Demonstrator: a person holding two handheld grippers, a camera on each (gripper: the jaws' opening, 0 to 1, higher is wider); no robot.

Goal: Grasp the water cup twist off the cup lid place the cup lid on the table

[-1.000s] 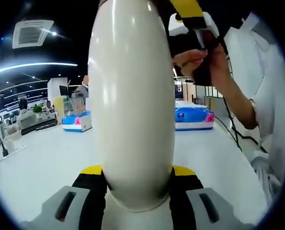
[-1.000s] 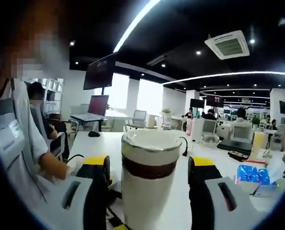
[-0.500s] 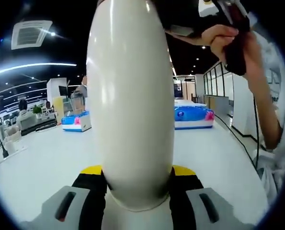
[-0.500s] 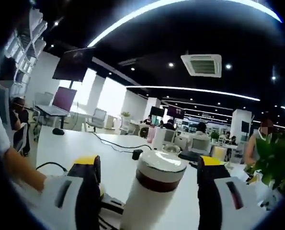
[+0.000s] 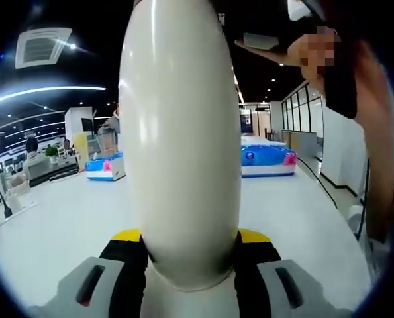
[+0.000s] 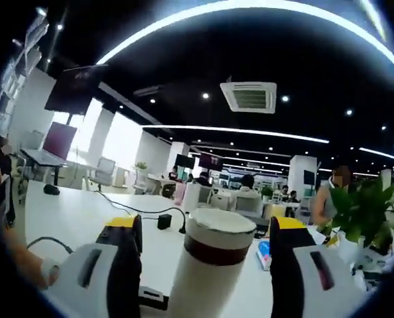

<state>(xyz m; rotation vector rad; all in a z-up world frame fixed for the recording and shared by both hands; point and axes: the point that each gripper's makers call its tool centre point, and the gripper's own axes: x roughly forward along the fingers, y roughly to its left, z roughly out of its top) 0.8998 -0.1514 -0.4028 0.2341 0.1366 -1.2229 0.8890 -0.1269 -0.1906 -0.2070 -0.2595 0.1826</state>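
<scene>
Left gripper view: the water cup [image 5: 180,142] stands directly between the jaws of the left gripper [image 5: 190,255], its white body rising from the jaw line toward the top of the view. Both yellow-tipped jaws press against the cup's lower sides, closed on it and holding it. The cup's long axis runs straight along the view's vertical, pointing away from the camera. The white table [image 5: 57,218] lies behind, with a blue box [image 5: 268,162] on its far part. A person's hand [image 5: 316,56] appears at upper right. Right gripper view: the cup lid [image 6: 220,232], white with a dark brown band below it, sits between the jaws of the right gripper [image 6: 206,238]. The jaws stand apart, clear of the lid on both sides, gripping nothing. A green plant [image 6: 362,212] stands at right.
</scene>
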